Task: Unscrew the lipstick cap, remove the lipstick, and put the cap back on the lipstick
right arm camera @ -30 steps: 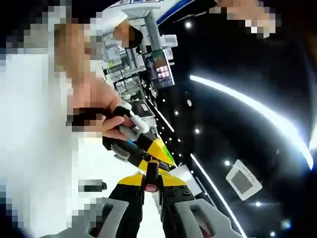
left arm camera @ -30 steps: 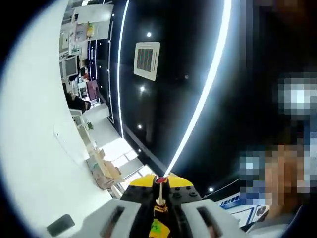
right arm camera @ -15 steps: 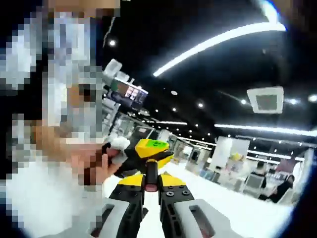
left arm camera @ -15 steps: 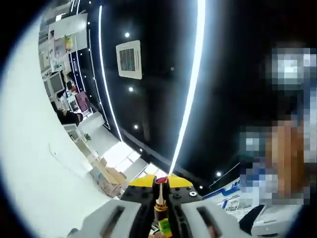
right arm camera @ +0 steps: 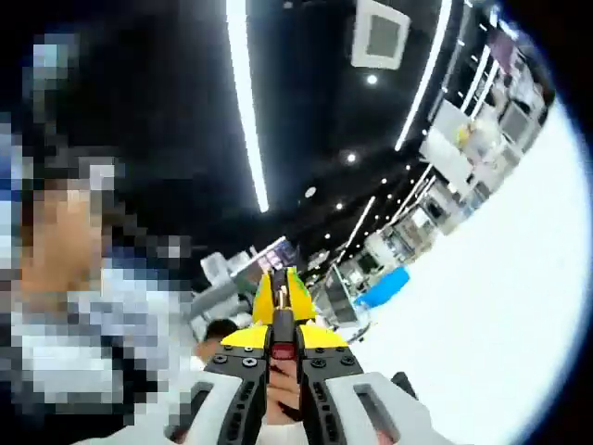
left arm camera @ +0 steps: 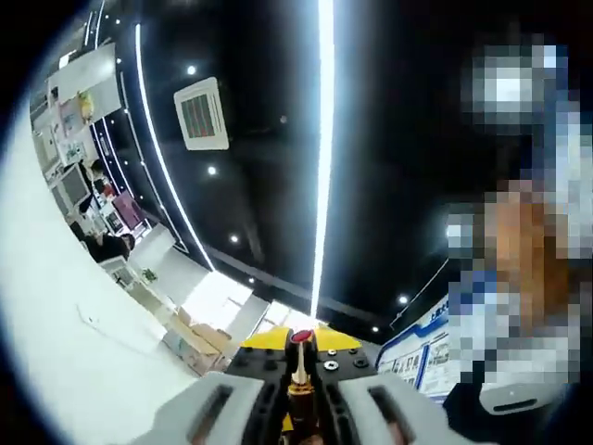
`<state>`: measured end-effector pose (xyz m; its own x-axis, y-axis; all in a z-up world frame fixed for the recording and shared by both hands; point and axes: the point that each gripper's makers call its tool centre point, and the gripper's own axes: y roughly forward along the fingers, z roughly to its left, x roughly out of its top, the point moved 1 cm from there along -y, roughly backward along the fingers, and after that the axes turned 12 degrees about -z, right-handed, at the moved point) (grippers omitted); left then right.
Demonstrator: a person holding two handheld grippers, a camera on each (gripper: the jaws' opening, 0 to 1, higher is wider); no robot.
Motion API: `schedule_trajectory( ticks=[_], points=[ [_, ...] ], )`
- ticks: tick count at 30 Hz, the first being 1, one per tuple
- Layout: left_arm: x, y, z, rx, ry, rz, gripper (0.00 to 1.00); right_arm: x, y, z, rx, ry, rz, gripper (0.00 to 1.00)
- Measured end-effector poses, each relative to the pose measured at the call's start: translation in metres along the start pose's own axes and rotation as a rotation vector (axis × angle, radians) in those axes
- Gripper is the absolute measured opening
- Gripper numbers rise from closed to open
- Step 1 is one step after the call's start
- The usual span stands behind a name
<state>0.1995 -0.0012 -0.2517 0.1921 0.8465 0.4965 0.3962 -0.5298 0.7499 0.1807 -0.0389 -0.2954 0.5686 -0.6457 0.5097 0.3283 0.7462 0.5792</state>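
Note:
My left gripper [left arm camera: 301,345] is shut on the lipstick [left arm camera: 300,374], a thin gold stem with a dark red tip, standing upright between the yellow-tipped jaws. My right gripper [right arm camera: 283,343] is shut on the dark lipstick cap [right arm camera: 283,324], which shows some red at its lower end. In the right gripper view the left gripper [right arm camera: 278,295], yellow with a green sticker, sits directly beyond the cap and very close to it. I cannot tell whether cap and lipstick touch. A hand [right arm camera: 283,394] shows below the jaws.
Both views point up at a black ceiling with long light strips [left arm camera: 324,139] and a square vent [left arm camera: 201,113]. A person stands close by [left arm camera: 519,278]. Shop shelves and a white wall [right arm camera: 500,306] lie to one side.
Both views have swung round with the hands. In the right gripper view the left gripper has come from the left into line straight ahead of the cap. Both grips are unchanged.

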Motion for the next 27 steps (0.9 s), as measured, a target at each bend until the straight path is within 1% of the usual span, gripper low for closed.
schedule_trajectory(
  ticks=[3,7,8,10,12,14,17,19,22,23,24,25,27],
  points=[
    [0.0,-0.001,0.003,0.009,-0.012,0.001,0.09,-0.003,0.0,0.001,-0.004,-0.032,0.013,0.09],
    [0.002,0.001,0.0,0.003,-0.015,-0.01,0.09,-0.003,0.002,0.007,0.013,-0.075,0.02,0.1],
    [0.003,0.001,-0.001,0.001,-0.019,-0.01,0.09,-0.003,0.003,0.007,0.023,-0.114,0.037,0.1],
    [0.003,0.001,-0.001,0.002,-0.024,-0.01,0.09,-0.004,0.004,0.008,0.017,-0.138,0.054,0.11],
    [0.003,0.001,0.001,0.011,-0.016,-0.006,0.09,-0.006,0.005,0.009,0.013,-0.174,0.067,0.15],
    [0.002,0.0,0.004,0.022,-0.013,-0.001,0.09,-0.01,0.006,0.008,0.011,-0.21,0.088,0.25],
    [0.001,-0.002,0.009,0.043,-0.029,-0.005,0.09,-0.016,0.004,-0.005,-0.065,-0.305,0.144,0.42],
    [0.001,-0.003,0.01,0.051,-0.036,-0.007,0.09,-0.014,0.005,-0.008,-0.083,-0.357,0.135,0.49],
    [0.003,-0.002,0.011,0.06,-0.037,-0.014,0.09,-0.014,0.003,-0.01,-0.09,-0.385,0.148,0.49],
    [0.005,-0.003,0.012,0.068,-0.039,-0.017,0.09,-0.014,0.002,-0.011,-0.094,-0.406,0.154,0.49],
    [0.006,-0.003,0.013,0.075,-0.043,-0.02,0.09,-0.011,0.002,-0.013,-0.095,-0.443,0.153,0.49],
    [0.007,-0.003,0.014,0.081,-0.048,-0.021,0.09,-0.01,0.003,-0.011,-0.081,-0.49,0.15,0.49],
    [0.009,-0.004,0.015,0.092,-0.054,-0.023,0.09,-0.009,0.004,-0.009,-0.101,-0.44,0.137,0.53]
  ],
)
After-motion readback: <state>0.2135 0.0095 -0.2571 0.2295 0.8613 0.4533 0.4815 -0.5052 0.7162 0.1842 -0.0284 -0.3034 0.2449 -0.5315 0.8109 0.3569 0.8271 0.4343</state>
